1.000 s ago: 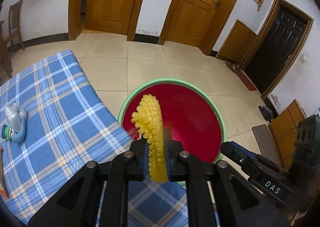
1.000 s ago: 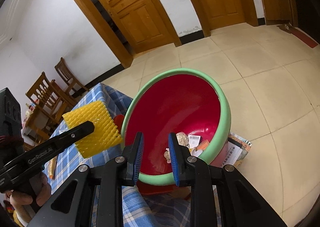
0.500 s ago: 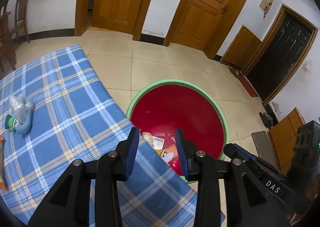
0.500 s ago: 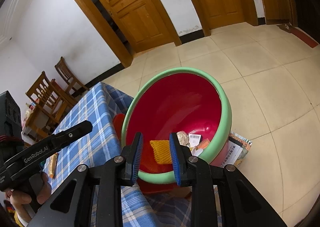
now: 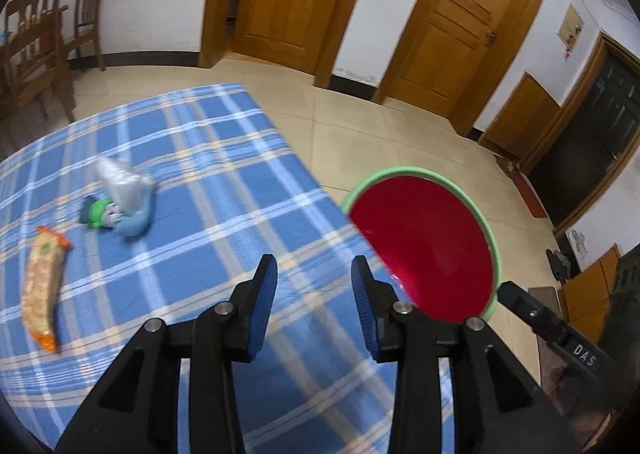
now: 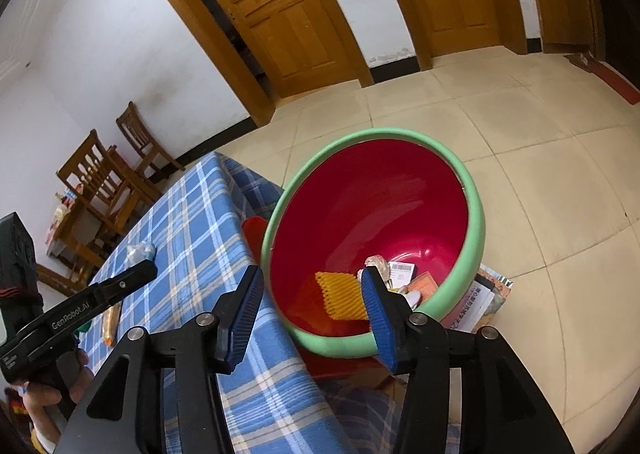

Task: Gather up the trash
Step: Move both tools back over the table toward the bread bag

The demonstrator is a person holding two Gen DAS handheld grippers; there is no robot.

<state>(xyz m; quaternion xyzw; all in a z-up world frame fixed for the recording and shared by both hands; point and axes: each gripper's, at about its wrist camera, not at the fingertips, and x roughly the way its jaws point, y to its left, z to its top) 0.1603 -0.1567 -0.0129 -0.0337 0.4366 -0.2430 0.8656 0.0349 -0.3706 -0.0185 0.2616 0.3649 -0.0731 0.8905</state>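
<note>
- The left gripper (image 5: 313, 290) hangs over the blue checked tablecloth (image 5: 224, 190), its jaws opening with nothing between the blue pads.
- The right gripper (image 6: 310, 308) sits at the table's edge, looking into the red basin (image 6: 476, 210); its jaws are opening too, and they hold nothing.
- Inside the basin lie a yellow ridged sponge (image 6: 342, 294) and some scraps of paper and packaging, so part of the trash is already in.
- Still on the cloth: a long orange snack packet (image 5: 42, 286) and a crumpled clear bag with a green-and-blue wrapper (image 5: 118, 202) beside it.
- Both lie ahead and to the left of the left gripper, on the far side from the basin, which stands to its right off the table edge.
- The packet's long axis runs roughly away from the gripper, slightly tilted, so I'd guess the jaws should close across its narrow width.
- The left hand looks clearly nearer to both pieces; the right one is better placed by the basin.
</note>
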